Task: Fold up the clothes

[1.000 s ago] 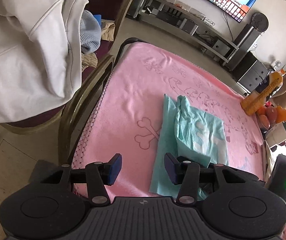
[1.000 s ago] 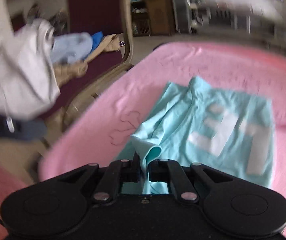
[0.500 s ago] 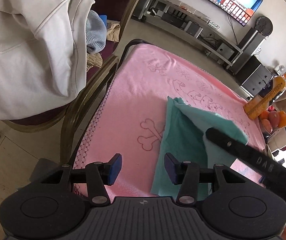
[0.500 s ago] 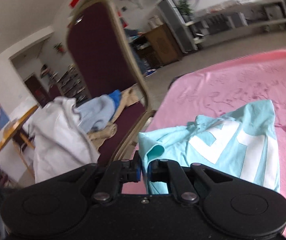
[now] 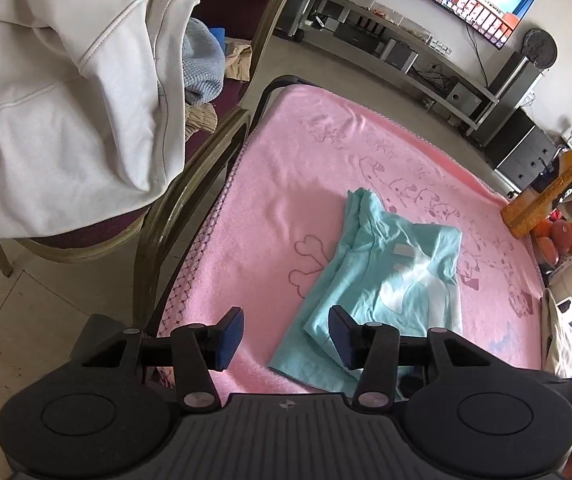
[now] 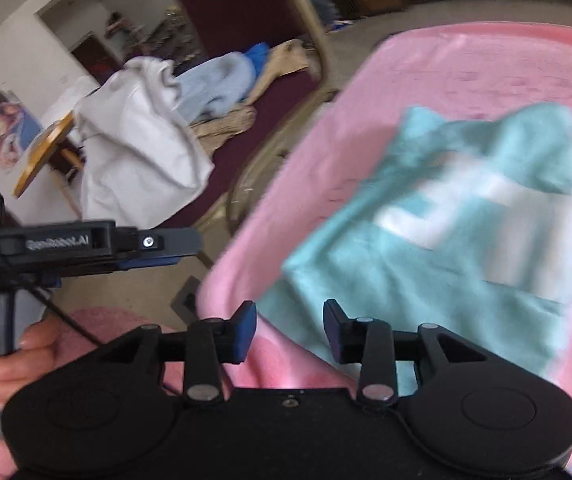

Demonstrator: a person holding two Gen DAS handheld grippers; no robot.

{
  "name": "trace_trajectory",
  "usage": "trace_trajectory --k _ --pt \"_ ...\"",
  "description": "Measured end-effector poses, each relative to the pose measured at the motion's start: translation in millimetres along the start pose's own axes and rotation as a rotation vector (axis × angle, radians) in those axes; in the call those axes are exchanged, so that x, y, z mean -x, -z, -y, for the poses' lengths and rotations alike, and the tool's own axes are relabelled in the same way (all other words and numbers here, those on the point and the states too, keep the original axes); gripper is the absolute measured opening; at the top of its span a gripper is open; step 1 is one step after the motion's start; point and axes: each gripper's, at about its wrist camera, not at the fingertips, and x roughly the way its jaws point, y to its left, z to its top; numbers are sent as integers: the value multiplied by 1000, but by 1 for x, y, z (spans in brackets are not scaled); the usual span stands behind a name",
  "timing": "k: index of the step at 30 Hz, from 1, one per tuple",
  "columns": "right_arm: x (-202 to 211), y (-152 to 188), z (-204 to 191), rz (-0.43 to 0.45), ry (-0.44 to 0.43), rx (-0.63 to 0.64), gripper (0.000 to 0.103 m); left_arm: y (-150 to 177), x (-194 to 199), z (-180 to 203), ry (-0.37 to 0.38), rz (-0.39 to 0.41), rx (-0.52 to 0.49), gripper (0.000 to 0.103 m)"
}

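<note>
A turquoise T-shirt (image 5: 390,276) with white lettering lies folded on the pink towel (image 5: 286,200) that covers the table. My left gripper (image 5: 286,338) hovers open over the towel's near edge, just left of the shirt's near corner, with nothing between its blue pads. In the right wrist view the same T-shirt (image 6: 446,232) lies blurred on the pink towel (image 6: 466,72). My right gripper (image 6: 289,330) is above its near left corner with its jaws opening and nothing between them. The left gripper's body (image 6: 85,244), held by a hand (image 6: 17,356), shows at the left.
A chair (image 5: 189,184) left of the table holds a white hoodie (image 5: 57,92), a light blue knit (image 5: 201,68) and beige clothes. An orange bottle (image 5: 546,196) and fruit (image 5: 566,236) sit at the table's far right. A TV stand (image 5: 398,40) lines the back wall.
My right gripper let go of the turquoise shirt's sleeve and opened; the shirt now lies flat with the sleeve folded over it. The right gripper has left the left wrist view.
</note>
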Motion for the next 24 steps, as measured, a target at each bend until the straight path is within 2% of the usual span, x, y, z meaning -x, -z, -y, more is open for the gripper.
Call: trace_trajectory --k 3,6,7,9,10,12,14,15,16,18,20,24 --pt "39 7 21 38 82 -49 43 -1 -6 13 -23 -15 -54 47" --pt "60 15 49 52 200 -117 42 0 -16 36 -20 -26 -136 46" --pt "62 19 60 47 217 -152 37 1 -22 45 -5 -37 -163 45" --pt "59 26 77 47 214 -234 28 5 -39 65 22 -71 -214 41" --pt "55 29 83 46 197 -269 28 8 -50 74 29 -101 -237 37" --pt "45 33 93 43 172 -326 28 18 -72 91 22 -180 -291 36" --pt "32 35 89 25 222 -270 25 31 -85 104 -45 -238 -391 36" --pt "28 36 83 9 280 -206 19 37 -92 111 -80 -267 -441 37" --pt "24 36 76 -15 332 -145 19 41 -93 115 -103 -271 -480 38" --pt "27 34 71 -40 357 -123 19 41 -88 118 -115 -272 -511 38" --pt "37 31 69 -41 364 -126 19 31 -73 113 -86 -212 -485 37" --pt "81 2 66 75 282 -151 19 -1 -31 100 29 -32 -406 39"
